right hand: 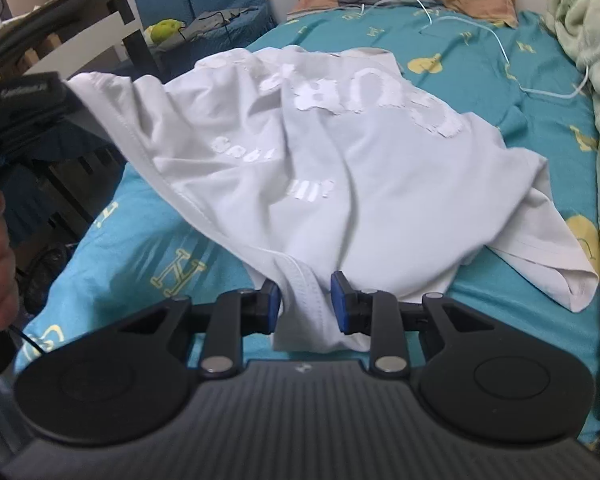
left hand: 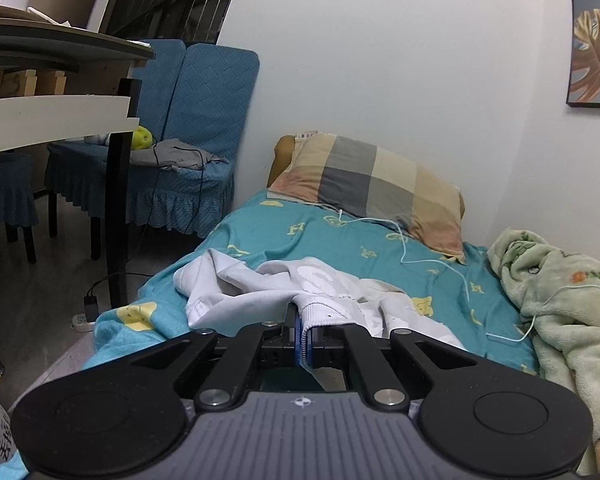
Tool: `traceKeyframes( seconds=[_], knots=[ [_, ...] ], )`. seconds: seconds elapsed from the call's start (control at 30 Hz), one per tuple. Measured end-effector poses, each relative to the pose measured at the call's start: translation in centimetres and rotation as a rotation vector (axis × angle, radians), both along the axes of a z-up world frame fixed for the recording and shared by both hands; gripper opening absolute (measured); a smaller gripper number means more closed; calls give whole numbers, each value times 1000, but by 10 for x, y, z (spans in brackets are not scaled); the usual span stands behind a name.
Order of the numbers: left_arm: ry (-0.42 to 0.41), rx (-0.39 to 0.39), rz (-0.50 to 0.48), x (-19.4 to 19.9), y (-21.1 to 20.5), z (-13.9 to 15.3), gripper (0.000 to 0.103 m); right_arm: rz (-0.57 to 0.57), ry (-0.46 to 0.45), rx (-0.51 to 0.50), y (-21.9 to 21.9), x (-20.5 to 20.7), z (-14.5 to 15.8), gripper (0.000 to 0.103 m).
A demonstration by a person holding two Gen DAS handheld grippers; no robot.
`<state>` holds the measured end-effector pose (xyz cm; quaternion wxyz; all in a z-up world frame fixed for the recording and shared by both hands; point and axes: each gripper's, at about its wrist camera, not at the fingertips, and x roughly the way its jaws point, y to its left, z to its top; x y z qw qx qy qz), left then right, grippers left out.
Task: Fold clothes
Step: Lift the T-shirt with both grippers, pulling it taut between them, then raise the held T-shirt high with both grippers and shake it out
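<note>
left tongs (left hand: 305, 334) clamped on white t-shirt (right hand: 340, 152) – right tongs (right hand: 305, 300) parted around its hem.

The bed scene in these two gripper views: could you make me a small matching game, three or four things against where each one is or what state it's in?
Things:
1. white T-shirt
2. checked pillow
3. pale green blanket
4. left hand-held gripper

States or places:
A. bunched along the bed's right edge
B. at the head of the bed, against the wall
C. shut on a ribbed hem
D. crumpled, lifted at one side

Pairs: 1-D, 2-B, 3-A, 4-C
</note>
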<state>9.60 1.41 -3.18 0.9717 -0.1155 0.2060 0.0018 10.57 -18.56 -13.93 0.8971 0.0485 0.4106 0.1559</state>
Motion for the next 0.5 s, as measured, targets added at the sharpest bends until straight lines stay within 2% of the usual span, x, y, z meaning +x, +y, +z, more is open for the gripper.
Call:
traceKeyframes(
  seconds=[0.4, 0.47, 0.5],
  knots=[
    [-4, -23, 33, 6, 13, 2, 3, 168, -106, -91, 39, -9, 0, 33],
    [-9, -31, 42, 6, 17, 4, 3, 183, -104, -117, 39, -10, -2, 43],
    [-15, -34, 47, 5, 19, 5, 3, 184, -104, -135, 40, -11, -3, 45]
  ],
)
